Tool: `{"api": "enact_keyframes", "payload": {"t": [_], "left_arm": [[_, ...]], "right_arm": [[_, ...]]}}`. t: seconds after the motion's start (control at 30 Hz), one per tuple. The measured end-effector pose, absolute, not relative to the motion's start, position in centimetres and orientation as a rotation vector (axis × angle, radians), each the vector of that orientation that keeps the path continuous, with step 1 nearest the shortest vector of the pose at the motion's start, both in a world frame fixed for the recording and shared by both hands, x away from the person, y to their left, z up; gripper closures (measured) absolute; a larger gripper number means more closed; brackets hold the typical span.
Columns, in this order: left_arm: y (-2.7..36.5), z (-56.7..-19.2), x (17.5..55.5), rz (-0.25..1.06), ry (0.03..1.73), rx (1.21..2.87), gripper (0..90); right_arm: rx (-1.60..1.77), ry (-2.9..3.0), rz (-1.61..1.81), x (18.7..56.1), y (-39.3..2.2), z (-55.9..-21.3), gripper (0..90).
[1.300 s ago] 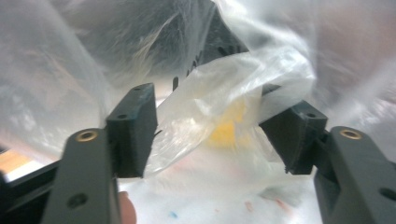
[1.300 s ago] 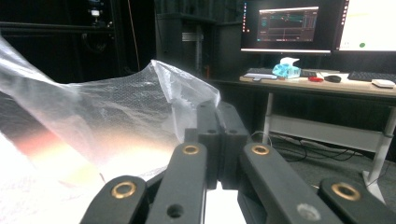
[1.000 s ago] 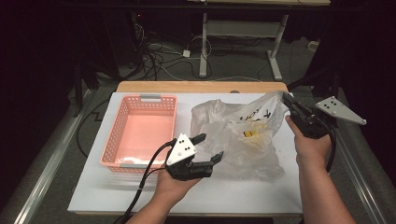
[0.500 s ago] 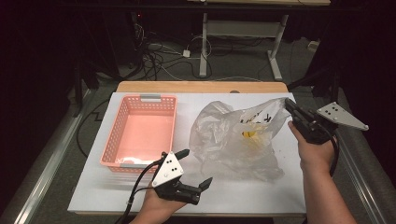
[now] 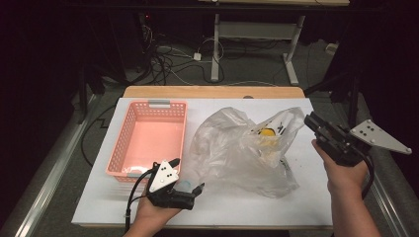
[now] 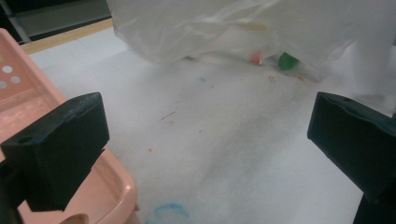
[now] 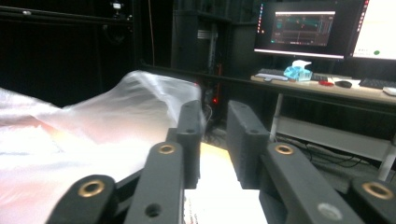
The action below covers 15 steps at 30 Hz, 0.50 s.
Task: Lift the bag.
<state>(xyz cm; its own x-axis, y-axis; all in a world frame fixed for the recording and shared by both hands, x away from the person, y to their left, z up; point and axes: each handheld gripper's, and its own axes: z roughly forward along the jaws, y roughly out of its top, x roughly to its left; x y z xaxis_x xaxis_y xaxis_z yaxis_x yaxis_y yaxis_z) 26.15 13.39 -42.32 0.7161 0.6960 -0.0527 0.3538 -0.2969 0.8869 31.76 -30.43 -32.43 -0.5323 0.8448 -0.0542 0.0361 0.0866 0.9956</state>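
free: bare table [image 5: 276,210] near edge | blocked: basket [image 5: 148,143] left, plastic bag [image 5: 242,153] centre

Plastic bag [image 5: 247,148] blurs its contents; the yellow item [image 5: 267,132] is perhaps fruit.

The left claw [image 5: 190,190] now sits lower and nearer the tabletop's [image 5: 247,212] front edge, beside the pink basket's [image 5: 148,143] corner. The right claw [image 5: 312,122] sits slightly lower, and the plastic bag [image 5: 237,153] sags flatter.

Tongs [image 7: 215,140] beside clear plastic bag [image 7: 93,135]
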Motion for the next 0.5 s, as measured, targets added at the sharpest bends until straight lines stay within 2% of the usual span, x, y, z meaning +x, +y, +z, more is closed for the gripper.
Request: {"api": "enact_keyframes", "payload": {"t": [0.2, 0.33, 0.5], "left_arm": [[14.4, -42.4, 26.1, 0.427, 0.818, 1.909, 0.0], [15.4, -42.5, 25.6, 0.43, 0.813, 1.888, 0.0], [16.6, -42.8, 25.2, 0.435, 0.824, 1.895, 0.0]], "right_arm": [[0.912, 1.772, 1.484, 30.6, -30.4, -34.5, 64.4], [0.971, 1.843, 1.44, 30.6, -30.5, -37.2, 52.4], [1.03, 1.917, 1.401, 30.4, -30.7, -40.3, 31.8]]}}
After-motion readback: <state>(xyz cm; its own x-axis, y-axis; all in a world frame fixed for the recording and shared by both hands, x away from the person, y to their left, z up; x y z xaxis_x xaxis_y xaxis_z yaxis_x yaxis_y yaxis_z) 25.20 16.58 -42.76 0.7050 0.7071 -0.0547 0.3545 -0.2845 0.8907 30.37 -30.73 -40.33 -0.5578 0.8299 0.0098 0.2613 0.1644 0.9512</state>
